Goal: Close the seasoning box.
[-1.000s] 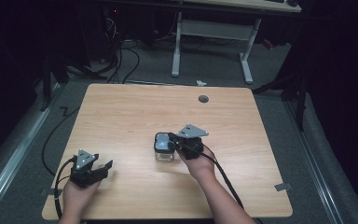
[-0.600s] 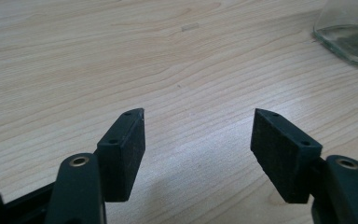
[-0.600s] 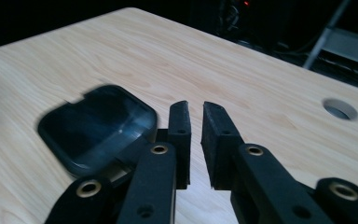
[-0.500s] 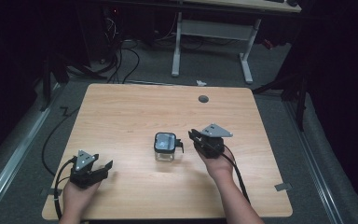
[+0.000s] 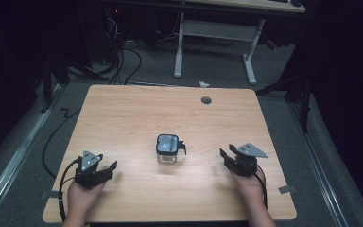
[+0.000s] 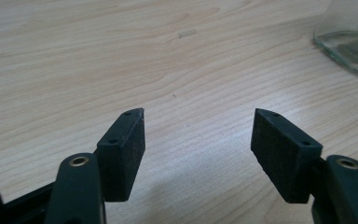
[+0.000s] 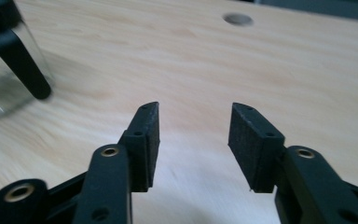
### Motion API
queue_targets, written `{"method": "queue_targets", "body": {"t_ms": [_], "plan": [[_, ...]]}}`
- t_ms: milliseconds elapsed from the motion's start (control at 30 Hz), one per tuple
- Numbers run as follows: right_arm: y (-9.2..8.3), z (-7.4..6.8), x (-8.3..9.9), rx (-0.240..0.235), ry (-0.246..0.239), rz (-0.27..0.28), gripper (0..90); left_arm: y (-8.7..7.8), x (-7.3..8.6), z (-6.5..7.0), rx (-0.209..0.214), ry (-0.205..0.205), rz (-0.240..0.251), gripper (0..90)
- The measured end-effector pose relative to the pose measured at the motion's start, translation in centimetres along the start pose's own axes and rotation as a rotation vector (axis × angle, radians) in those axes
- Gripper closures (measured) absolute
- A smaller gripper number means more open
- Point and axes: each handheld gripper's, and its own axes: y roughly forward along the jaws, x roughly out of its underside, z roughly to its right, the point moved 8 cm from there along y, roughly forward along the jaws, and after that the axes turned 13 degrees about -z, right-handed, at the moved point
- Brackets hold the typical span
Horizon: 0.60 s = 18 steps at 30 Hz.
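Note:
A small clear glass jar with a black handle (image 5: 168, 148) stands upright near the middle of the wooden table (image 5: 137, 113). Its glass base (image 6: 349, 44) shows at the top right of the left gripper view, and its handle (image 7: 21, 63) at the top left of the right gripper view. My left gripper (image 5: 108, 168) rests low at the front left, open, with nothing between its pads (image 6: 129, 154). My right gripper (image 5: 227, 156) stands to the right of the jar, apart from it, open and holding nothing (image 7: 193, 140).
A round cable hole (image 5: 206, 100) sits near the table's far edge, also ahead of the right gripper (image 7: 237, 19). Behind the table stands a white desk frame (image 5: 212, 45), and cables lie on the grey floor (image 5: 123, 61). A cable (image 5: 56, 137) runs off the left edge.
My right gripper has let go of the jar and pulled back to the right and toward the front edge. The jar stays in place. The left gripper has not moved.

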Motion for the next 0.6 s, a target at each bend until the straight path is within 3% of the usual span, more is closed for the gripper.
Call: {"method": "queue_targets", "body": {"t_ms": [67,133,167,333,400,600], "plan": [[-1.2,1.4,3.0,0.019,0.053,-0.007,48.7,0.1,0.3,0.1,0.002,0.006,-0.010,35.8],[-1.7,1.6,3.6,0.028,0.058,-0.006,47.3,0.0,0.4,0.4,0.007,0.013,-0.013,35.8],[-3.1,1.8,5.4,0.072,0.062,0.008,47.0,0.0,0.5,0.6,0.009,0.021,-0.013,35.7],[-4.5,2.4,5.1,0.075,0.079,0.050,46.5,-0.2,0.5,1.1,0.013,0.024,-0.008,35.8],[-4.3,2.7,5.0,0.071,0.104,0.059,47.3,-0.2,0.6,1.2,0.008,0.028,-0.014,35.7],[-3.9,2.8,5.5,0.064,0.105,0.045,47.7,0.1,0.9,1.2,0.001,0.028,-0.024,35.7]]}}
